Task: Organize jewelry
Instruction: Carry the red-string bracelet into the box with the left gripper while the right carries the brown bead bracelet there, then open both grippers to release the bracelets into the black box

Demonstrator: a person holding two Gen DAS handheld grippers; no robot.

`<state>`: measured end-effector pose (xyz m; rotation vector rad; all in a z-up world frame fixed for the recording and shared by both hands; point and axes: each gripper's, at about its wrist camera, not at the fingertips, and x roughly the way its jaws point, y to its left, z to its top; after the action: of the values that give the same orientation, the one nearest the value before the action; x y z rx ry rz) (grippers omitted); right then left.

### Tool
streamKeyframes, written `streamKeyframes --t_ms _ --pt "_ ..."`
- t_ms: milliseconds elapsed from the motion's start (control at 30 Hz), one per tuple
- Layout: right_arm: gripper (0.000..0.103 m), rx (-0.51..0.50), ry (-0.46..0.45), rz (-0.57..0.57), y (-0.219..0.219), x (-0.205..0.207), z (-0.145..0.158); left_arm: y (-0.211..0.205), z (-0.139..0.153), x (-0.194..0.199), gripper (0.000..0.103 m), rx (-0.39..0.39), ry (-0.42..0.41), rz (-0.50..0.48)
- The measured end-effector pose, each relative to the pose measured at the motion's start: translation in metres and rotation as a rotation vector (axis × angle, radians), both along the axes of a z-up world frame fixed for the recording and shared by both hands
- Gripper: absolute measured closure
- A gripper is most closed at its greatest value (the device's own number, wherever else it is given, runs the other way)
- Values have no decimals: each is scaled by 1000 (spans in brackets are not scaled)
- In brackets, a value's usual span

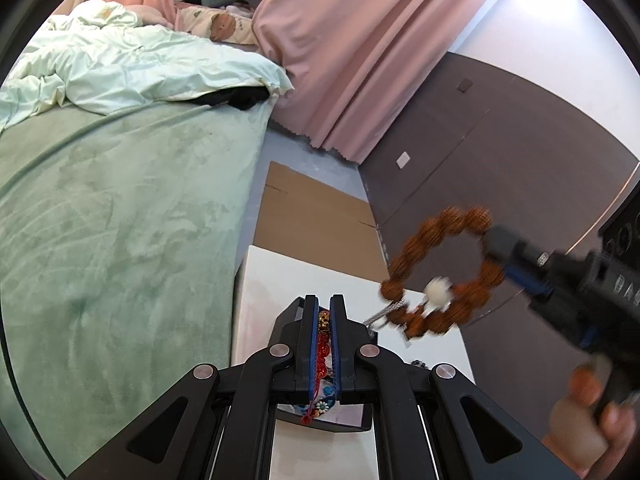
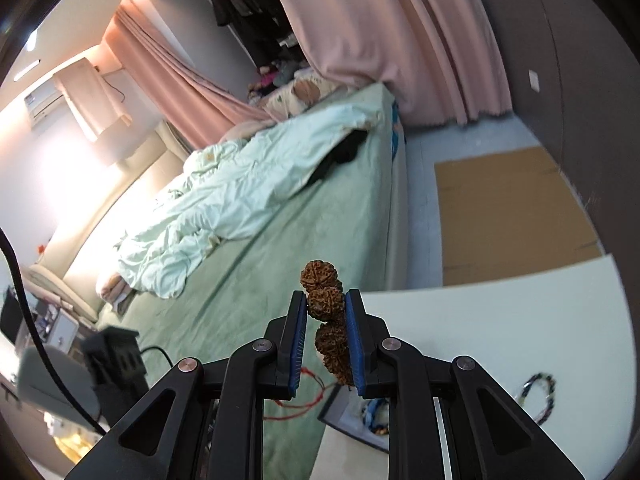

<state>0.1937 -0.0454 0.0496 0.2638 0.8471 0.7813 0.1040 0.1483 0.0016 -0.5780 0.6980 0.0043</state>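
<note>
Left wrist view: the left gripper has its blue-padded fingers drawn in narrow, pinching a red corded bracelet with a gold bead near the tips and flower-pattern beads low down. Under it lies a white bench. A dark-rimmed tray sits on the bench beneath the gripper, mostly hidden by it. To the right, the right gripper, blurred, reaches in from the frame edge and clamps one side of a brown walnut-bead bracelet. That bracelet hangs in the air above the bench's far right part, with a white bead and a grey tassel at its lower side. The person's hand shows at lower right. Green bed at left, flat cardboard on the floor beyond the bench, pink curtain behind.

Right wrist view: right gripper closed on the walnut-bead bracelet, beads stacked between the pads, one bead standing above the tips. Below, the tray corner on the bench, holding blue and white beads, detail unclear. A dark multicolour bead bracelet lies on the bench at right, well apart from the tray. A thin red cord trails over the bed edge beside the tray.
</note>
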Motion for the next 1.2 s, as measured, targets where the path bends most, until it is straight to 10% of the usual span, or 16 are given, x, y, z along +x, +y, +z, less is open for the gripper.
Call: streamKeyframes --t_ms 200,333,700,800,867,933,1200 --pt "78 37 129 52 -6 12 -40 -11 -11 7 97 34 41 -3" --pt "50 66 101 -16 -36 9 -38 -22 -12 13 97 41 41 -22" --pt "50 66 172 -135 -108 -4 -63 -53 -21 28 96 54 74 -62" --pt "50 59 192 -172 -126 -14 -72 -55 -27 34 77 45 107 -65" --pt "50 38 192 -204 -137 -22 -75 -55 -29 33 37 33 110 -52" --pt "50 36 191 -215 -144 -27 -76 -57 -27 29 25 31 86 -24" --pt "33 13 205 -300 -187 -44 -84 -97 -24 26 22 119 71 -89"
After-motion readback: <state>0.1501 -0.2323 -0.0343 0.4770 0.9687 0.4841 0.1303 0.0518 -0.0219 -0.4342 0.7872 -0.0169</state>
